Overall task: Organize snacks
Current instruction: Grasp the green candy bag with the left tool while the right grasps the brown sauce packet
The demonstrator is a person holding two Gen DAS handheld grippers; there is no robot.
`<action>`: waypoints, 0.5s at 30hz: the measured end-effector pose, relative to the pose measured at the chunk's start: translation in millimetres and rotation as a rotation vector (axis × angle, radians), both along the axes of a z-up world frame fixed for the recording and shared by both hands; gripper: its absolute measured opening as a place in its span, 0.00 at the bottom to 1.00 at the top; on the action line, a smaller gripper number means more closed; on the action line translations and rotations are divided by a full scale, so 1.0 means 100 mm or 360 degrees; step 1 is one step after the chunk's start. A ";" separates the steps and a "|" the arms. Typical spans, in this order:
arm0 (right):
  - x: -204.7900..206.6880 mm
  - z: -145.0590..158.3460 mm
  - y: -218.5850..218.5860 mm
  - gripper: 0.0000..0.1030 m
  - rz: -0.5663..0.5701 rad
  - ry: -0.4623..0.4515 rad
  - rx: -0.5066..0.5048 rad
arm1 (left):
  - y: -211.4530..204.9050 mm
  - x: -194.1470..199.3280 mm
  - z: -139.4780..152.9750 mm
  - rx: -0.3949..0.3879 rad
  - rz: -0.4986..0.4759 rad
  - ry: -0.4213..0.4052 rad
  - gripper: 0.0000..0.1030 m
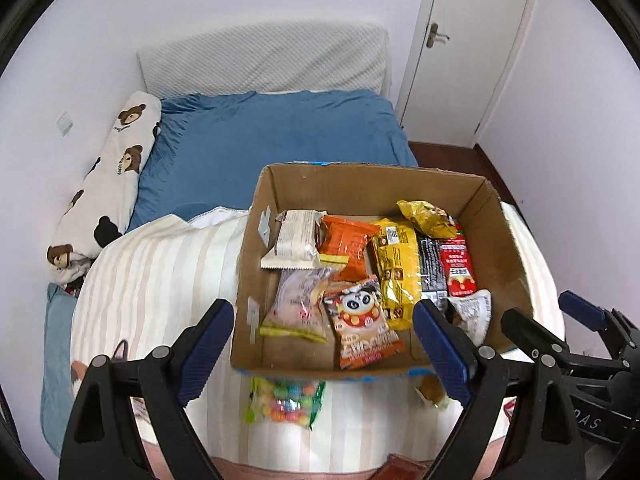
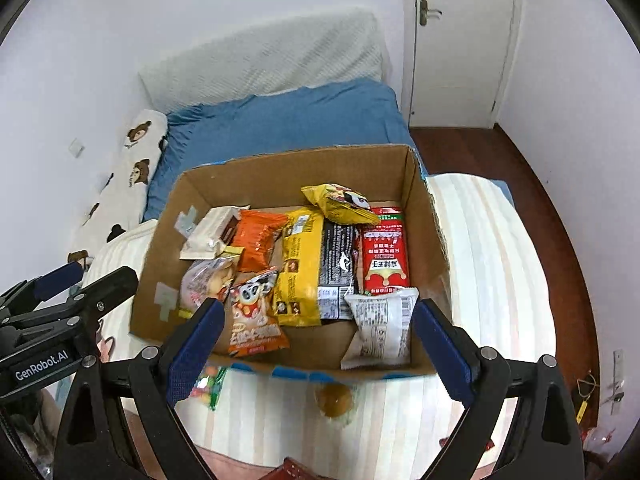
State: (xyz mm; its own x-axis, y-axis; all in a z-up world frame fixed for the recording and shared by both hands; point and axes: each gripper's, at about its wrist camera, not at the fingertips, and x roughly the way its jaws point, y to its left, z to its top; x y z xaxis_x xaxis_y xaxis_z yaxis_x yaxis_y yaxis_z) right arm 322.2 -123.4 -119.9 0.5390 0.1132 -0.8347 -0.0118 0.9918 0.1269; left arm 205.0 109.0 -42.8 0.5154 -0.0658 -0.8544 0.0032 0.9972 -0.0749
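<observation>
1. Ahead of both finger pairs: cardboard box (image 1: pixel 360 184), open-topped, holding snack packets (image 1: pixel 392 268) (orange, yellow, red, white).
2. Below the fingers, outside the box: candy bag (image 1: pixel 286 402).
3. Left gripper (image 1: pixel 324 354) and right gripper (image 2: pixel 316 352): spread wide, grasping nothing.

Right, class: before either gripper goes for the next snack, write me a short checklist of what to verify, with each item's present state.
1. Left gripper open and empty: ok.
2. Right gripper open and empty: ok.
3. Snacks left outside the box: not ok; the candy bag and a round yellow snack lie on the striped blanket before it.
4. Room in the box: ok; bare cardboard shows at the near side.
5. Path to the candy bag clear: ok; nothing covers it.
6. Red packet at the bottom edge: cannot tell; mostly cut off.
</observation>
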 end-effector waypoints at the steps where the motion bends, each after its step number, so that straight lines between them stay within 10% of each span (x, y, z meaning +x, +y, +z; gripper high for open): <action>1: -0.06 0.01 0.00 0.95 0.0004 -0.0002 0.0012 | 0.01 -0.07 0.01 -0.0013 0.0001 -0.0007 0.89; 15: -0.59 -1.29 -0.30 0.95 -0.0153 0.0478 0.0340 | 0.40 -0.63 -1.19 0.0054 0.0176 0.0448 0.89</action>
State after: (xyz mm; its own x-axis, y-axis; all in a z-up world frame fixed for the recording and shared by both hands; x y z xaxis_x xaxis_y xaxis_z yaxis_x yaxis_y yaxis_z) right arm 262.9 -153.1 -248.9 0.2906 0.2623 -0.9202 0.1489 0.9376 0.3143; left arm 142.0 149.2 -162.1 0.2603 0.0086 -0.9655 -0.1220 0.9922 -0.0240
